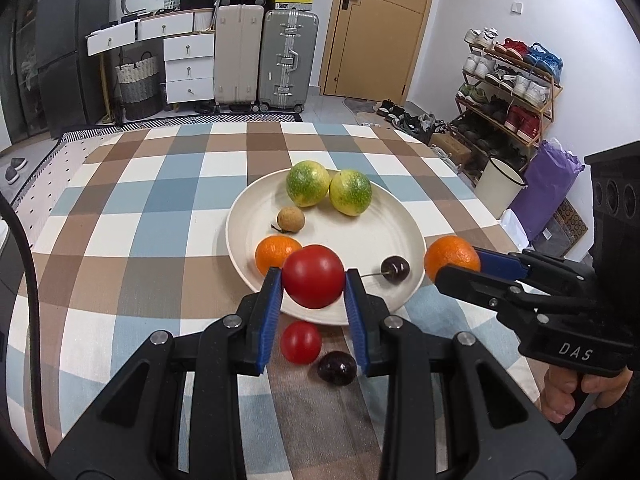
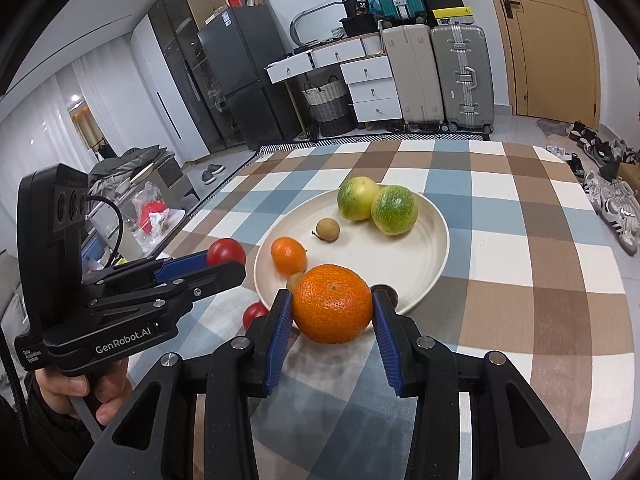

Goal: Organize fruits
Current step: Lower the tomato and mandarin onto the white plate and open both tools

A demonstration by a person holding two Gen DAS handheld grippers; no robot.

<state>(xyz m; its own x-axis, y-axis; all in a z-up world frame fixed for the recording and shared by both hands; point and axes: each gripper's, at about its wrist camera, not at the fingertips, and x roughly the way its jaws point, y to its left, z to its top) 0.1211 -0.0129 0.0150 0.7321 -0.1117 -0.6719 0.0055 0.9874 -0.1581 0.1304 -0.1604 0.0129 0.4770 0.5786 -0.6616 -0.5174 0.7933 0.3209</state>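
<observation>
My left gripper (image 1: pixel 313 280) is shut on a red tomato (image 1: pixel 313 276) and holds it over the near rim of the cream plate (image 1: pixel 360 236). My right gripper (image 2: pixel 331 312) is shut on an orange (image 2: pixel 333 303), held at the plate's near edge (image 2: pixel 434 276); it also shows in the left wrist view (image 1: pixel 451 258). On the plate lie two green-yellow fruits (image 1: pixel 307 183) (image 1: pixel 350 192), a small brown longan (image 1: pixel 291 220), a small orange (image 1: pixel 276 252) and a dark cherry (image 1: pixel 395 269). A second tomato (image 1: pixel 301 342) and a dark plum (image 1: pixel 337 367) lie on the cloth under my left gripper.
The table has a checked blue, brown and white cloth (image 1: pixel 160 208). Beyond its far edge stand suitcases (image 1: pixel 266 60), white drawers (image 1: pixel 188 68) and a door (image 1: pixel 380 28). A shoe rack (image 1: pixel 508 92) and a white bin (image 1: pixel 500 186) stand to the right.
</observation>
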